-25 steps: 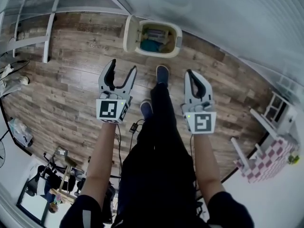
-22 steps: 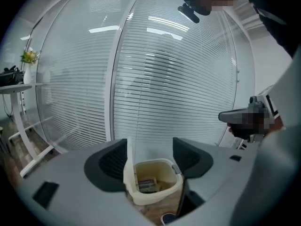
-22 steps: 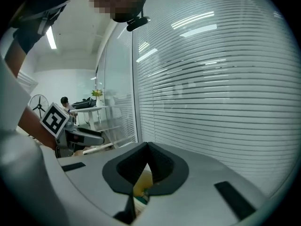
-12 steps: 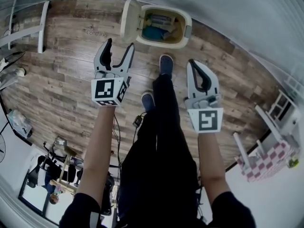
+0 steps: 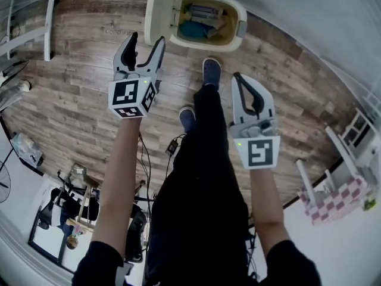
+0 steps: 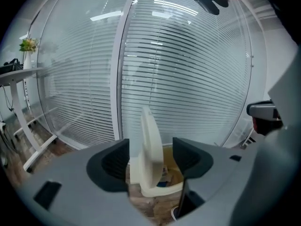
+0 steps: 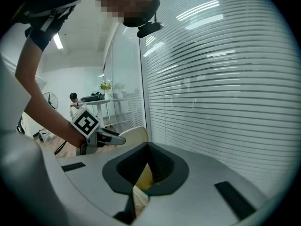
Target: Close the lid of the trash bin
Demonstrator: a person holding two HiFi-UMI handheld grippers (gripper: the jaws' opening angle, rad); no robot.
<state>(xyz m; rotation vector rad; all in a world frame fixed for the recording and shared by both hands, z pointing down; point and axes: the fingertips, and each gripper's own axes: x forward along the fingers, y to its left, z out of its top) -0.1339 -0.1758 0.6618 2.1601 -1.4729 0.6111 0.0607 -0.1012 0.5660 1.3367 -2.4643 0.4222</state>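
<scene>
While your left tongs (image 5: 146, 42) hang released near the upright lid (image 5: 156, 8) and your right tongs (image 5: 240, 81) are clenched empty, the trash bin (image 5: 241, 24) stands open on the floor (image 5: 77, 88) by the blinds (image 6: 188, 69); a hard shove could skid it rather than swing the lid.

the left gripper (image 5: 146, 40) has moved forward, nearer the open lid (image 5: 155, 8) of the trash bin (image 5: 241, 25).

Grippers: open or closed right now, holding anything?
Left gripper: open, empty; the bin lid stands ahead of it, ungripped.
Right gripper: closed, holding nothing.
</scene>
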